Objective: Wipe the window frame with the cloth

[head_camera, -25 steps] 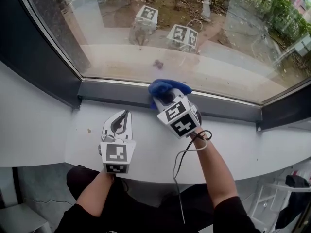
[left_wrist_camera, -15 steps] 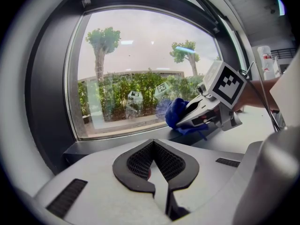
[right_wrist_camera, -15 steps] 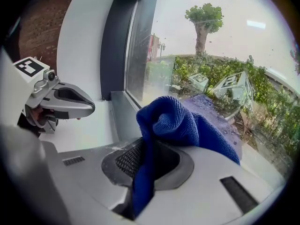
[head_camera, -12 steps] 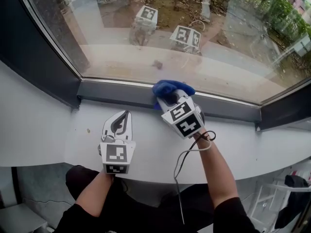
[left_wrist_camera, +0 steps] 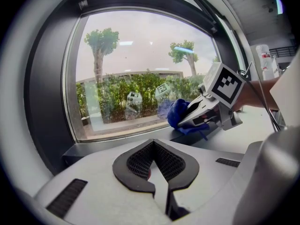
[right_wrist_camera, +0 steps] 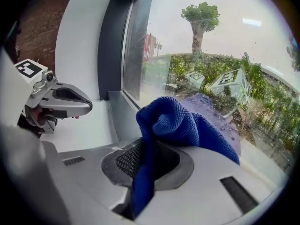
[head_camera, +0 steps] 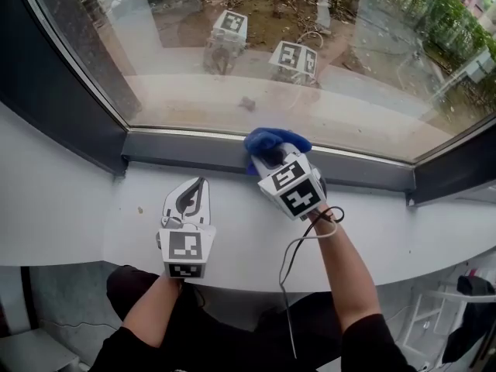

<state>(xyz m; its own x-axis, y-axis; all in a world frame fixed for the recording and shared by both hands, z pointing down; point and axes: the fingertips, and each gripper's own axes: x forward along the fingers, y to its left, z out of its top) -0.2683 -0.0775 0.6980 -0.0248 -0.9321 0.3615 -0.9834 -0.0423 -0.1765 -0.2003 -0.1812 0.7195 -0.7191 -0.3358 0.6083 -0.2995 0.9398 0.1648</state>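
My right gripper [head_camera: 266,158] has its jaws pinching the blue cloth [head_camera: 273,139], which is bunched against the dark window frame [head_camera: 178,147] below the glass. My left gripper [head_camera: 198,187] sits over the white sill [head_camera: 232,239] with its jaws pressed together. The marker cubes [head_camera: 186,253] carry black-and-white squares.

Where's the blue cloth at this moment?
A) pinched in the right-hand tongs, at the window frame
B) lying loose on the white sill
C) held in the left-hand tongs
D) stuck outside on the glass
A: the blue microfibre cloth is clamped in the right tongs and lies against the dark grey window frame; the left tongs are shut on nothing.
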